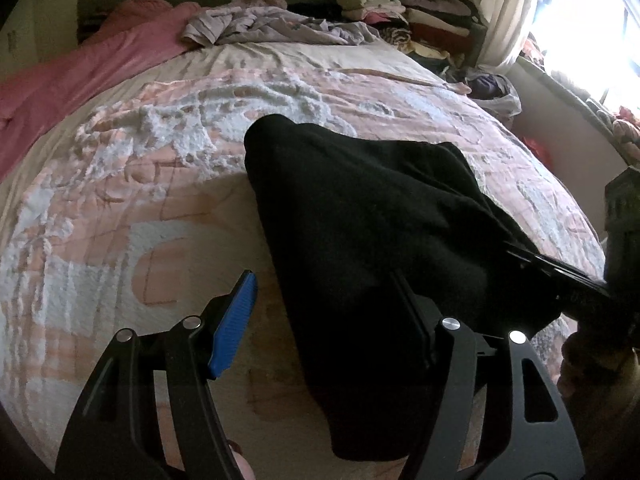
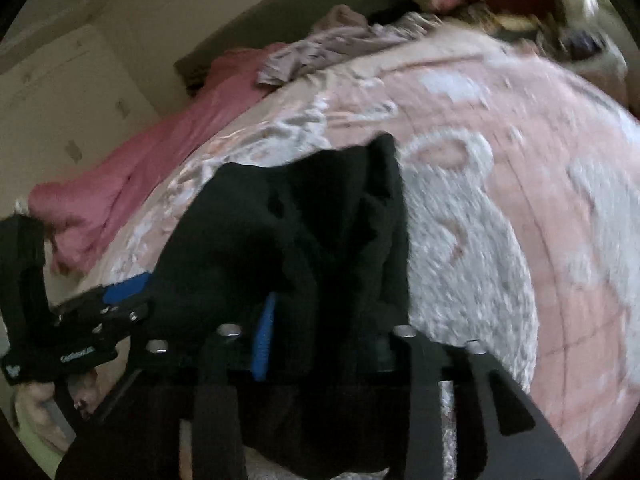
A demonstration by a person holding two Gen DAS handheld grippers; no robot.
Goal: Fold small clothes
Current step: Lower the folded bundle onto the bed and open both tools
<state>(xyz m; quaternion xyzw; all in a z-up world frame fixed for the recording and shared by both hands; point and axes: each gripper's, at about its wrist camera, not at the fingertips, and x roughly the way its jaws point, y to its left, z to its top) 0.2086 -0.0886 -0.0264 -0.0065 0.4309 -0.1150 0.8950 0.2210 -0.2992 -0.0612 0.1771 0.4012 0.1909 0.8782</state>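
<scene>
A small black garment hangs bunched over the pink and white bedspread. My left gripper is open: its blue left pad is bare and the garment drapes over and hides its right finger. My right gripper comes in from the right edge and is shut on the garment's right side. In the right wrist view the garment covers that gripper, with only a strip of a blue pad showing. The left gripper shows at the left there.
A pink blanket lies along the bed's left side. A crumpled lilac garment lies at the head of the bed. A stack of folded clothes stands at the far right corner. A window is to the right.
</scene>
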